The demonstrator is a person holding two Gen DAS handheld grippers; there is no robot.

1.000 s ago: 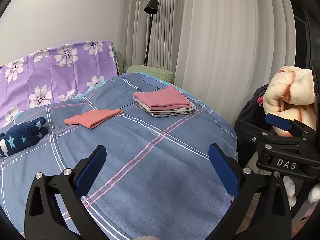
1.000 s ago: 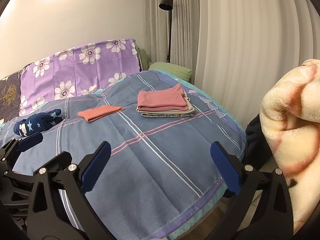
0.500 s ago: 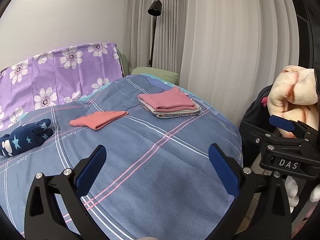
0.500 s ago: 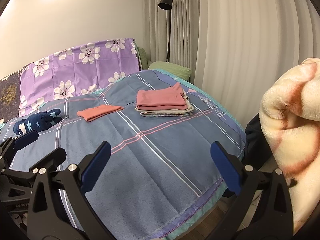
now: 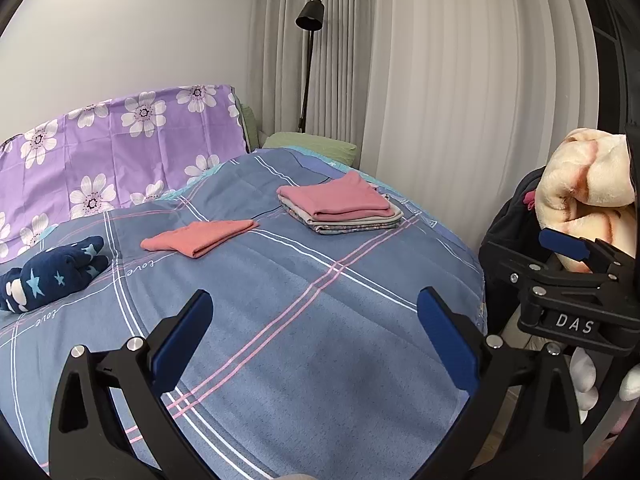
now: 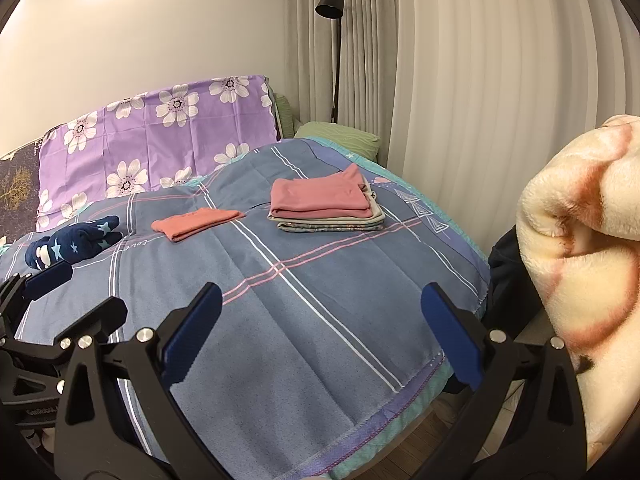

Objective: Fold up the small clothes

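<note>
A folded salmon garment (image 5: 200,237) (image 6: 197,222) lies flat on the blue plaid bedspread (image 5: 304,320) (image 6: 304,296). Right of it sits a stack of folded clothes (image 5: 340,210) (image 6: 326,204) with a pink piece on top. A crumpled navy garment with stars (image 5: 52,274) (image 6: 74,242) lies at the left. My left gripper (image 5: 314,326) is open and empty above the near part of the bed. My right gripper (image 6: 320,320) is open and empty over the bed's near corner; it also shows at the right of the left wrist view (image 5: 568,252).
A purple flowered cover (image 5: 112,160) and a green pillow (image 5: 312,145) lie at the head of the bed. A fluffy cream blanket (image 6: 580,260) hangs close at the right. Curtains (image 5: 460,100) and a black floor lamp (image 5: 310,12) stand behind.
Both views have shifted slightly; the clothes sit a little further right and lower in the left wrist view. Both grippers stay open and empty. The clothes have not moved on the bed.
</note>
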